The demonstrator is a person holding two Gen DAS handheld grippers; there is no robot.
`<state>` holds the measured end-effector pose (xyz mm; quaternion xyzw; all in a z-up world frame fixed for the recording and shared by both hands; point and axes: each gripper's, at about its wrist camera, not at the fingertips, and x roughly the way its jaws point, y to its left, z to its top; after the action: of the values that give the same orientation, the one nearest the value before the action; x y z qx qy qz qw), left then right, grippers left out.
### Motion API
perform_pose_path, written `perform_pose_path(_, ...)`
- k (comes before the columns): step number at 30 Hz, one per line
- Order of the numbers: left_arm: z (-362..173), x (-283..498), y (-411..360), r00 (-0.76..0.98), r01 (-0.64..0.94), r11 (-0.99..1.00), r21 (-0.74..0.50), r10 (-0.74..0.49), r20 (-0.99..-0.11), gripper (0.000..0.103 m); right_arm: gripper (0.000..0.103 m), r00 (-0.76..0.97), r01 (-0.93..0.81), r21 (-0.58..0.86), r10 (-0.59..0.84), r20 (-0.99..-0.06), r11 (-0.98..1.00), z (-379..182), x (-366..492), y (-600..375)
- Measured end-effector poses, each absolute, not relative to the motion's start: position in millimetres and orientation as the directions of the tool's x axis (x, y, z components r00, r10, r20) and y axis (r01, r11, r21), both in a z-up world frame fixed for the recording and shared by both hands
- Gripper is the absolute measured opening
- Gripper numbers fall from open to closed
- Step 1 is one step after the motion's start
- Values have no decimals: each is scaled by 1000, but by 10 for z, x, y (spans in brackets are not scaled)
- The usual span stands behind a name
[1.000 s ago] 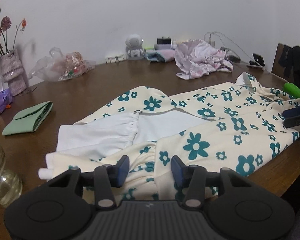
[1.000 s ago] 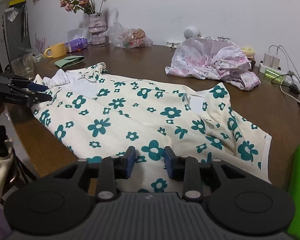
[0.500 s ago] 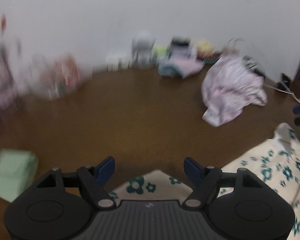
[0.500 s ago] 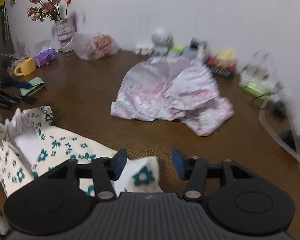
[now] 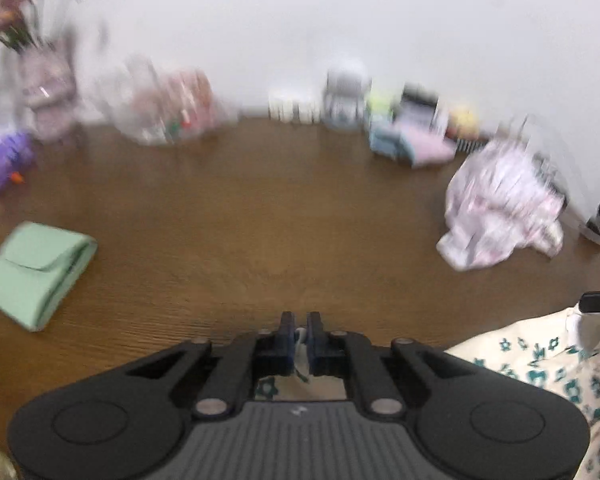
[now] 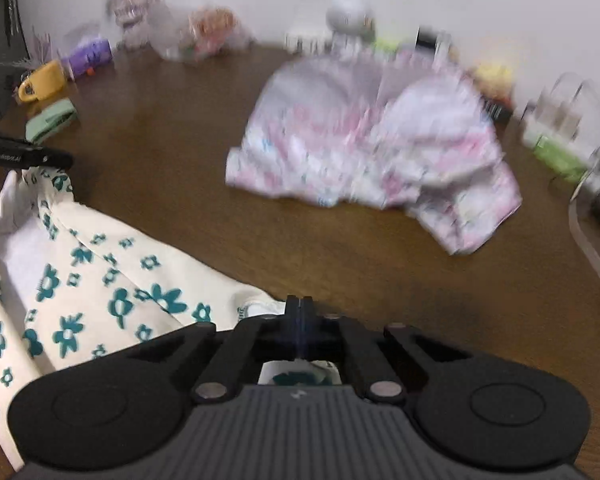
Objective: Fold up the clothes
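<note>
The left gripper (image 5: 299, 325) has its jaws pinched together on a thin edge of the floral garment (image 5: 548, 364), a sliver of pale cloth showing between the blue pads. The right gripper (image 6: 299, 308) has its jaws pressed fully together on another edge of the same garment (image 6: 100, 288), with a bit of printed cloth visible beneath the closed pads.

The floral garment is cream with teal flowers. In the right wrist view it spreads across the near left part of the tabletop (image 6: 340, 272), running from the right gripper toward the left edge, where the left gripper's dark tip sits just above its ruffled white end. In the left wrist view it lies at the near right, with the other gripper's tip just above it.

A crumpled pink and white garment (image 6: 372, 148) lies farther back on the tabletop, well apart from the floral one. A folded green cloth (image 5: 32, 272) rests at the left. Along the far edge, against the white wall, stand a vase of flowers (image 5: 44, 80), a clear plastic bag (image 5: 168, 108), a purple object (image 6: 90, 54), a yellow mug (image 6: 42, 80) and a small white figure (image 6: 350, 16); these are blurred by motion.
</note>
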<state>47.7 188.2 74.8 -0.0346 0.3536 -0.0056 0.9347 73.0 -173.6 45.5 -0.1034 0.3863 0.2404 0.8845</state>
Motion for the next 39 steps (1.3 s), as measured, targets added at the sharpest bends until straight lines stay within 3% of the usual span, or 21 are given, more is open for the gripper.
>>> perform_pose_path(5,805,-494,1805,855,-164,976,-145,67,-515,4,0,712,-521,-74,385,-587,851,827,-173,-1840)
perform_pose_path(6,724,-667,1789,850,-196,965,-174,79,-521,3,0,721,-523,-86,387,-575,848,808,-383,-1835)
perform_pose_path(12,416,-1314,1913,815,-280,907,-316,51,-578,11,5,591,-630,-43,443,-674,775,313,-1192,-1727)
perform_pose_path(13,489,-1331,1953,827,-277,907,-316,57,-560,16,8,590,-640,-30,466,-659,768,336,-1241,-1744)
perform_pose_path(14,585,-1283,1977,840,-264,915,-304,63,-539,34,16,604,-637,-24,480,-637,770,386,-1248,-1773)
perform_pose_path(16,753,-1109,1996,859,-244,931,-272,78,-506,59,30,651,-606,0,497,-574,795,524,-1117,-1838)
perform_pose_path(19,843,-601,1982,836,-238,942,-238,74,-543,67,32,693,-576,-7,484,-534,817,598,-860,-1719)
perform_pose_path(22,727,-128,1928,745,-252,956,-150,92,-661,65,34,645,-632,-7,520,-560,775,514,-729,-1454)
perform_pose_path(23,671,-33,1910,723,-244,961,-127,93,-684,56,34,624,-650,-2,532,-572,760,470,-697,-1377)
perform_pose_path(25,563,142,1883,681,-228,969,-92,91,-727,5,34,602,-663,-13,522,-604,749,366,-663,-1239)
perform_pose_path(26,533,132,1926,687,-232,962,-147,56,-724,0,32,599,-665,-25,513,-615,747,314,-680,-1196)
perform_pose_path(27,541,59,1985,722,-231,949,-216,18,-692,0,27,594,-668,-29,509,-623,744,272,-697,-1171)
perform_pose_path(28,591,-95,2051,767,-239,931,-277,6,-642,0,7,590,-670,-29,508,-627,742,240,-708,-1161)
perform_pose_path(29,641,-250,2117,809,-242,910,-337,-3,-588,0,2,588,-671,-29,508,-630,741,209,-718,-1156)
perform_pose_path(31,704,-598,2273,871,-238,853,-464,-24,-491,0,2,588,-665,-19,508,-629,746,166,-738,-1162)
perform_pose_path(33,590,-1015,2409,893,-280,778,-562,-3,-449,0,2,580,-667,0,520,-627,745,136,-765,-1186)
perform_pose_path(37,125,-1349,2433,848,-382,761,-524,63,-526,3,2,577,-669,12,530,-621,743,25,-804,-1203)
perform_pose_path(39,87,-1468,2434,863,-383,765,-518,97,-495,8,2,584,-667,4,526,-618,745,14,-820,-1185)
